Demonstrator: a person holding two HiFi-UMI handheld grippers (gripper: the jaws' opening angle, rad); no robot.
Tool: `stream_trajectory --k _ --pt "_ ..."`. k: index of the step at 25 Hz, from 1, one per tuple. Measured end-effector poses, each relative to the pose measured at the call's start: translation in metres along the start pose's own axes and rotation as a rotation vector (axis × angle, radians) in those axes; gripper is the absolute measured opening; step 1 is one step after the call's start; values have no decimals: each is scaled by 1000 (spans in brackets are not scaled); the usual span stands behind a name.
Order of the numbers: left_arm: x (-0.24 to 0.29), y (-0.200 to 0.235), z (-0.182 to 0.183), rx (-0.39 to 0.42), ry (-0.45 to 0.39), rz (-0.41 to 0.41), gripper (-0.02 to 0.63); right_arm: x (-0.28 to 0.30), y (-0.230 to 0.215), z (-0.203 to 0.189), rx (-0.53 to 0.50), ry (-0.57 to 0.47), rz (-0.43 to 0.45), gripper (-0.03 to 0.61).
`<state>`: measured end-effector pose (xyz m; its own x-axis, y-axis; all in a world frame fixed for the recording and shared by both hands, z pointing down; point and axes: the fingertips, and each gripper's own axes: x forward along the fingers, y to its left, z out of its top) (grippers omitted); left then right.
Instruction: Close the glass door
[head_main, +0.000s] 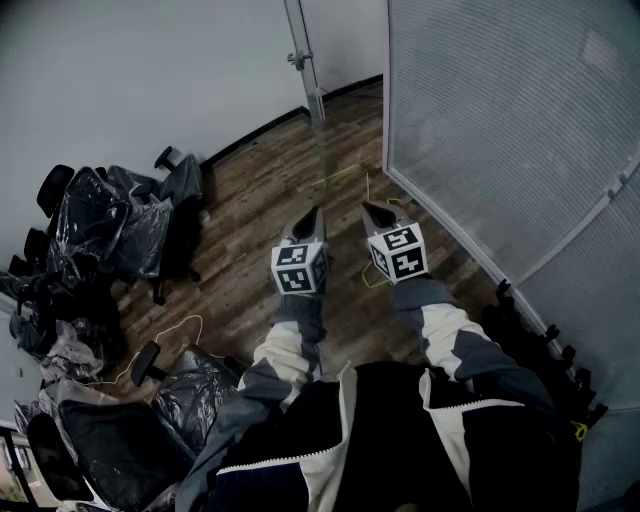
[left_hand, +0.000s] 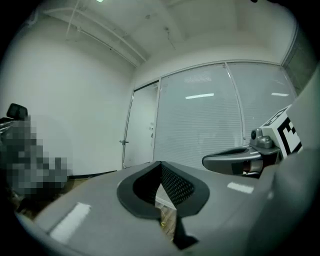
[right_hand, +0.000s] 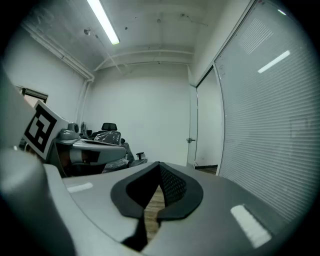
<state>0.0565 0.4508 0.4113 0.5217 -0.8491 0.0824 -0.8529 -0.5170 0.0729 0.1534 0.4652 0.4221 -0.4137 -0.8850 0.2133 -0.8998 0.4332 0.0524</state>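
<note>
The glass door (head_main: 318, 110) stands open, seen edge-on ahead of me, with a metal fitting (head_main: 298, 58) on its frame. In the left gripper view the door (left_hand: 142, 127) is far off, beside the frosted glass wall (left_hand: 200, 120). In the right gripper view the door (right_hand: 193, 125) shows a small handle (right_hand: 190, 140). My left gripper (head_main: 310, 214) and right gripper (head_main: 377, 211) are held side by side over the wooden floor, well short of the door. Both are shut with nothing between the jaws, as the left gripper (left_hand: 160, 165) and right gripper (right_hand: 159, 165) show in their own views.
Several office chairs wrapped in plastic (head_main: 110, 225) crowd the left side, with more near my left leg (head_main: 190, 395). A frosted glass wall (head_main: 500, 120) runs along the right. A thin cable (head_main: 170, 335) lies on the wooden floor (head_main: 250, 190).
</note>
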Motion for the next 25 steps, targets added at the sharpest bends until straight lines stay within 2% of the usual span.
stream_trajectory --k 15,25 --pt "-1 10 -1 -14 -11 -18 0 11 16 6 -10 -8 30 5" --pt "-3 39 -13 -32 1 -48 0 29 36 -2 -39 8 19 5"
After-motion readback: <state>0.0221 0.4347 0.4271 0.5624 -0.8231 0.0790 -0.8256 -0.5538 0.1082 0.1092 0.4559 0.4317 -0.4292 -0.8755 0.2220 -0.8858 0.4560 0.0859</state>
